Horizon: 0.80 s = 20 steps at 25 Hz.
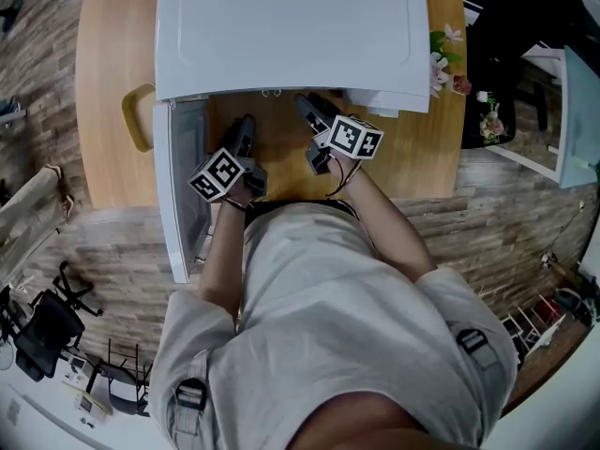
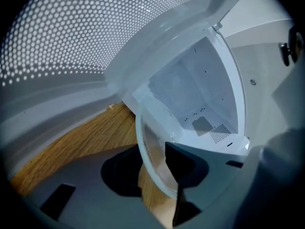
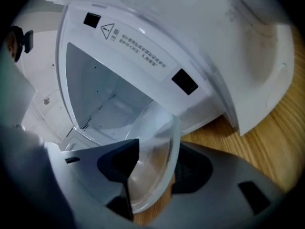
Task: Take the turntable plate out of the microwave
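Wood-plank floor surrounds a pale wooden bench (image 1: 103, 92). From the head view, a white microwave (image 1: 291, 26) sits at the bench's far edge with its door (image 1: 183, 186) swung open toward the near left. A person reaches the left hand-held gripper (image 1: 246, 127) and the right hand-held gripper (image 1: 309, 109) to its mouth.

In the left gripper view, the clear glass turntable plate (image 2: 150, 151) stands on edge between the jaws, in front of the bare cavity and over the bench's wood. One pad lies on its face, and this gripper looks clamped on the rim.

In the right gripper view, the opposite rim stands between jaws spread wide, so the plate looks released there.

Judging by the look, the plate is stiff, fairly heavy, slick and breakable. The raised rim is the place to grip, squarely and from both sides, keeping it clear of the door frame.
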Motion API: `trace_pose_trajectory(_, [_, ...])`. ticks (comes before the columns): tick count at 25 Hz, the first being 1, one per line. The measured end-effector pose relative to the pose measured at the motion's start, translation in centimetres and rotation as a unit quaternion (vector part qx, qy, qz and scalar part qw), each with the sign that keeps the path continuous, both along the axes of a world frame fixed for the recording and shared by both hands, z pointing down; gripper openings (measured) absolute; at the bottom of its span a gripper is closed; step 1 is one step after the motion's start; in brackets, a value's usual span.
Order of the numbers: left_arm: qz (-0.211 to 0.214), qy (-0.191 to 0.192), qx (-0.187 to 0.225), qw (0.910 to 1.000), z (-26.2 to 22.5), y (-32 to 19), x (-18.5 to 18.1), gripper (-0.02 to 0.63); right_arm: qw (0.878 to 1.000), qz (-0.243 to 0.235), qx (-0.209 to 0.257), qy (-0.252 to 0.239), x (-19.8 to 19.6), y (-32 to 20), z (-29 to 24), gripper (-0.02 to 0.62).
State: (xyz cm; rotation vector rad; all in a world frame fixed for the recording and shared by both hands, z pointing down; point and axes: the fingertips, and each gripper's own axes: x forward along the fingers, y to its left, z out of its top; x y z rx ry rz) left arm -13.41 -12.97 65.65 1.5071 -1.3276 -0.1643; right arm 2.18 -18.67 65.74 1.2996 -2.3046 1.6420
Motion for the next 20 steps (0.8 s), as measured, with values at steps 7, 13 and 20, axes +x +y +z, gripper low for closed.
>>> trace_pose_trajectory(7, [-0.022, 0.054, 0.024, 0.998, -0.2, -0.8, 0.6, 0.262, 1.0, 0.001, -0.014, -0.026, -0.7, 0.3, 0.2, 0.156])
trace_pose_trajectory(13, [-0.034, 0.064, 0.038, 0.9967, -0.1, -3.1, 0.9, 0.268, 1.0, 0.0, -0.01, -0.026, -0.7, 0.2, 0.0, 0.152])
trace_pose_trajectory(20, [-0.031, 0.056, 0.039, 0.9972, 0.1, -3.7, 0.7, 0.17, 1.0, 0.002, -0.007, -0.021, -0.4, 0.3, -0.2, 0.144])
